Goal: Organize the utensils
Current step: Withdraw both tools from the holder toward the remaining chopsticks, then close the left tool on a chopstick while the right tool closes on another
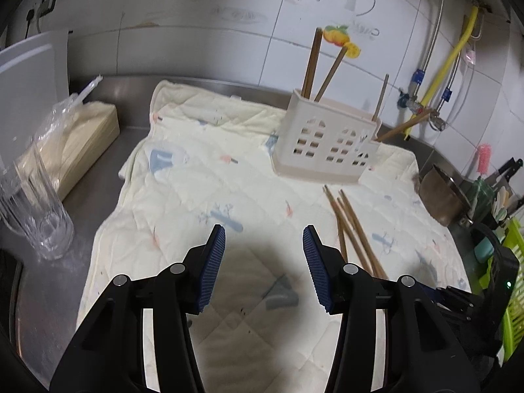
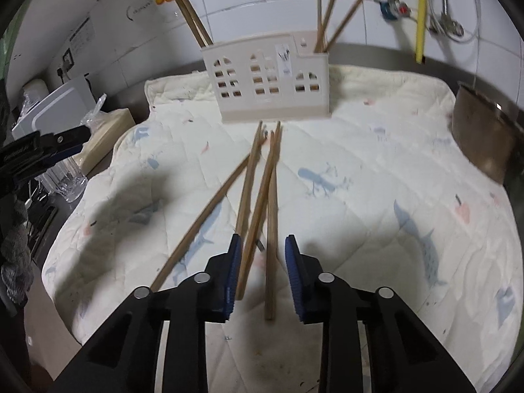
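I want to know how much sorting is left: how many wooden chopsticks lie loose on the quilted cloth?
4, all in one fanned bunch before the cream plastic holder: one angled far left, one leaning left of centre, two crossing in the middle, between the right gripper's fingers. Overlaps might hide another.

Both grippers tilt downward, the left gripper (image 1: 263, 242) with its jaws standing wide apart and nothing between them, the right gripper (image 2: 262, 250) with its jaws narrower.

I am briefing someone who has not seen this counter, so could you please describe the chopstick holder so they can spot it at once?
On the pale quilted cloth covering the steel counter, near the tiled wall, stands the cream plastic holder. Unlike the loose chopsticks lying before it, it stands upright, has window-shaped cutouts, and holds chopsticks at both ends.
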A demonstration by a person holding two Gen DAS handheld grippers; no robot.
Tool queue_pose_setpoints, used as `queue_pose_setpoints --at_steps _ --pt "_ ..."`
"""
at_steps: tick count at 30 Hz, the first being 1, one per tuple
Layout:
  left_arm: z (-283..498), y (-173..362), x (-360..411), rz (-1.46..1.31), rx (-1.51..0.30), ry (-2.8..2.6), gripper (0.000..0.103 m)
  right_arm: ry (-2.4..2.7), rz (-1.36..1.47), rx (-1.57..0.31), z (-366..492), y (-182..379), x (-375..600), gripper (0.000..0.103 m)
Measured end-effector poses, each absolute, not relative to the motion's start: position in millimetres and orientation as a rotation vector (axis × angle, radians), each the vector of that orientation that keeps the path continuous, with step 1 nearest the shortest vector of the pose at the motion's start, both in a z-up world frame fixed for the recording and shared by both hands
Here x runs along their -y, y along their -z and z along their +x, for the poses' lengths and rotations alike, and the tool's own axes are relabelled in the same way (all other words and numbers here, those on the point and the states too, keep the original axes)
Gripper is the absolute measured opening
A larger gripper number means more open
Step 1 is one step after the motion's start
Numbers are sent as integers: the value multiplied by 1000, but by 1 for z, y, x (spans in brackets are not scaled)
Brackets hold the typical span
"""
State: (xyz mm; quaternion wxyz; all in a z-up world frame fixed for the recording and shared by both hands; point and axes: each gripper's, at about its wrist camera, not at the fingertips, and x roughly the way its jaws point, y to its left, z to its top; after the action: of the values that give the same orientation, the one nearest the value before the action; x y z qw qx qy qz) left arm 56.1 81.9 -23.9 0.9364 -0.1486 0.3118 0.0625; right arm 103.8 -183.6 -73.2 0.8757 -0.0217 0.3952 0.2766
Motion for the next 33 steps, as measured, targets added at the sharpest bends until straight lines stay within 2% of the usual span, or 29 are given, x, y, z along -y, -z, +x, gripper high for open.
queue_pose_setpoints --at_steps 4,14,22,33 --pt "53 35 -80 -306 -662 -119 50 -563 -71 -850 107 83 180 17" --pt "52 54 -78 -316 -712 -117 50 -564 -62 -856 113 86 175 15" --pt "48 57 -82 -318 -717 -123 50 -590 -47 -863 115 87 161 8" --pt "45 61 -87 -338 -723 -125 50 -559 -38 -897 121 91 155 7"
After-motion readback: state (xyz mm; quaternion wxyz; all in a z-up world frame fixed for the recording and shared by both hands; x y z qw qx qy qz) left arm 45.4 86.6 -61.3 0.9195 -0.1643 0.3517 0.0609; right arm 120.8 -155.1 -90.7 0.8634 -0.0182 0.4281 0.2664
